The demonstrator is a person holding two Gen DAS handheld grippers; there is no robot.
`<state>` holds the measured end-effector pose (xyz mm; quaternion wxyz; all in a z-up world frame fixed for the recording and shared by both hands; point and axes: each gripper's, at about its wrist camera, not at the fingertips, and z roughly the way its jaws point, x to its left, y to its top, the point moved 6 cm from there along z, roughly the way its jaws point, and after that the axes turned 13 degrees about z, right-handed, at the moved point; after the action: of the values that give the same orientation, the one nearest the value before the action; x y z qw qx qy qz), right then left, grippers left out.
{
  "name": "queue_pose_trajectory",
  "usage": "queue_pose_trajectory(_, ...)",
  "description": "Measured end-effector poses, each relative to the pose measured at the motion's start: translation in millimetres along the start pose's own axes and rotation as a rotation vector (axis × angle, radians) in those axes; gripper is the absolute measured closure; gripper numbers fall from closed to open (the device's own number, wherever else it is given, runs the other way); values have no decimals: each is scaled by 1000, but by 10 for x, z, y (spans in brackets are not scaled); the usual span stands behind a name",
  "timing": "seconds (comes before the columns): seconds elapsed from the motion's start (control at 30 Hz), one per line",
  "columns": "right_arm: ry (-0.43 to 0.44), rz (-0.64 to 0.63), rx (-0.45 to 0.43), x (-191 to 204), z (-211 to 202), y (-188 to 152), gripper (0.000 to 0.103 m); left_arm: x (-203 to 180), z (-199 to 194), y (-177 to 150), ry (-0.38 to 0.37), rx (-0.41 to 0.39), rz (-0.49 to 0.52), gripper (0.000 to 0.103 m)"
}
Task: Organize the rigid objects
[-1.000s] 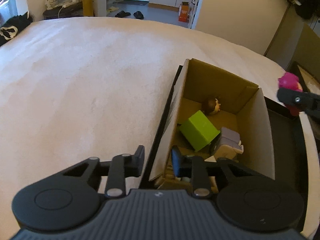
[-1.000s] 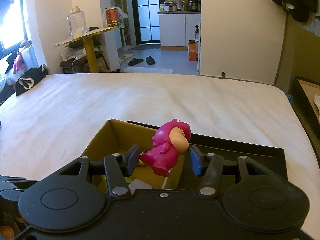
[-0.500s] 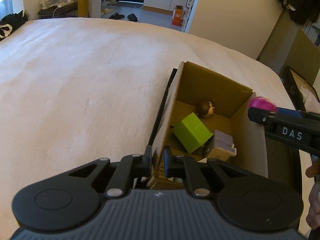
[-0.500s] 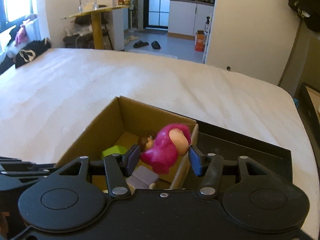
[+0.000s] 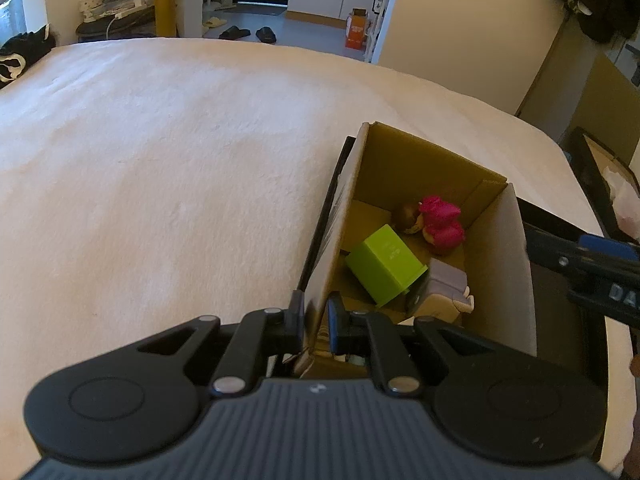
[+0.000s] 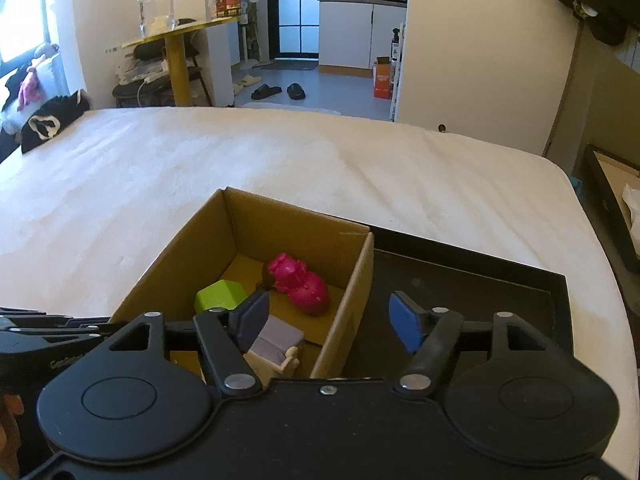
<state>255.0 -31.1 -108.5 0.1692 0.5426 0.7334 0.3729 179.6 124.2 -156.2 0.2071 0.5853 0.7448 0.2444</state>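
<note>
On the side of my right claw I can read the white letters "DA"; the rest runs out of the picture. The grey writing on the black arm at the left edge of the right view is too blurry to read.

My left claw points down at a slant and is pinched tight on the near wall of the open brown cardboard box, one finger outside and one inside. My right claw also tilts down over the box's right wall. Its blue pads have just been opening, they stand wide, and nothing is between them.

The bright pink plastic toy figure lies on the box floor near the far wall, below and past my right claw, not touching it. A small brown round toy sits right beside it. A lime green plastic block and a grey-and-cream toy lie nearer to me. The box rests on a black tray on the white fuzzy blanket.
</note>
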Motion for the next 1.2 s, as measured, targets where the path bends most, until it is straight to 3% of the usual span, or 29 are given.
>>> queue_pose_trajectory(0.33,4,76,-13,-290,-181,-96,33,-57,-32,43,51,8,48,93)
queue_pose_trajectory(0.5,10,126,-21,-441,-273,-128,28,-106,-82,36,114,46,81,87)
queue_pose_trajectory(0.6,21,163,-18,-527,-316,-148,25,-97,-138,19,124,66,60,80)
queue_pose_trajectory(0.77,31,194,-24,-631,-410,-174,18,-160,-298,66,146,40,73,54)
queue_pose_trajectory(1.03,49,251,-34,-781,-606,-233,0,-343,-594,112,138,5,101,33)
queue_pose_trajectory(1.2,54,276,-27,-856,-736,-300,0,-429,-745,92,129,-6,109,19)
